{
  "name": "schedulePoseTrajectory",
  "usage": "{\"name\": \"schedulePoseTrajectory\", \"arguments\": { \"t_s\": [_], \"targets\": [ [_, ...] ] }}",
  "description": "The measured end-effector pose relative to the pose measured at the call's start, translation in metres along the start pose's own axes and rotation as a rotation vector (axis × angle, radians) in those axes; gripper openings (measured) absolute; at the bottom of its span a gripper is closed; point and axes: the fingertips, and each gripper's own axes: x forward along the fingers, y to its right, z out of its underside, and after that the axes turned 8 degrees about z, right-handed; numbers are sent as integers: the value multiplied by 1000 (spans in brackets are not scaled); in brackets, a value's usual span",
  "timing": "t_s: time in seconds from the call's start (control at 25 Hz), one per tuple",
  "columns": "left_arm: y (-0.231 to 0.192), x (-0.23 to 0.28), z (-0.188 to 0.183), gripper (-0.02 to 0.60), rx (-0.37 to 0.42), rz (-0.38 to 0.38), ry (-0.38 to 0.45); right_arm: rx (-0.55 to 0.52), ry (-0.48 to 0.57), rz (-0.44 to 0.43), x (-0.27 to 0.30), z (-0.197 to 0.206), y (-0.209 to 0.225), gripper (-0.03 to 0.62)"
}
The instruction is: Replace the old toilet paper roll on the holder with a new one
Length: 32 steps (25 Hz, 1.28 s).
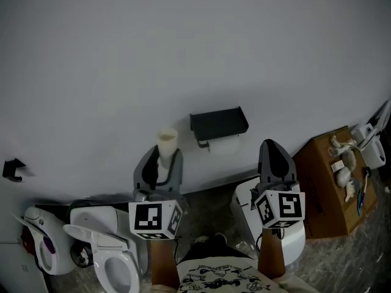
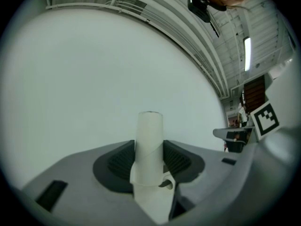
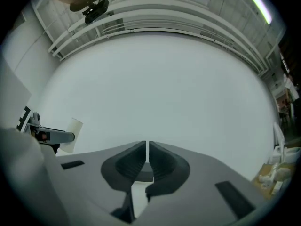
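Observation:
A pale empty cardboard tube (image 1: pixel 167 144) stands upright between the jaws of my left gripper (image 1: pixel 160 163), which is shut on it. In the left gripper view the tube (image 2: pixel 149 142) rises between the dark pads (image 2: pixel 120 161) of the left gripper (image 2: pixel 149 166). On the wall to the right hangs the black holder (image 1: pixel 219 122), with a white paper roll (image 1: pixel 224 144) under its lid. My right gripper (image 1: pixel 272 154) hangs right of the holder, away from it. Its jaws are shut with nothing between them, as the right gripper view shows (image 3: pixel 147 150).
A white toilet (image 1: pixel 113 258) stands at lower left, with a white and purple container (image 1: pixel 44 249) beside it. A brown cardboard box (image 1: pixel 324 188) with small items on top sits at the right. A white bin (image 1: pixel 245 207) is below the right gripper. A black hook (image 1: pixel 13 169) is on the wall.

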Motion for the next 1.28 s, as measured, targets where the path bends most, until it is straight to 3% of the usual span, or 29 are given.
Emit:
{"name": "schedulePoseTrajectory", "arguments": {
  "t_s": [1.28],
  "targets": [
    [4, -4, -10, 190, 13, -14, 16, 15, -19, 17, -8, -2, 10, 26]
  ]
}}
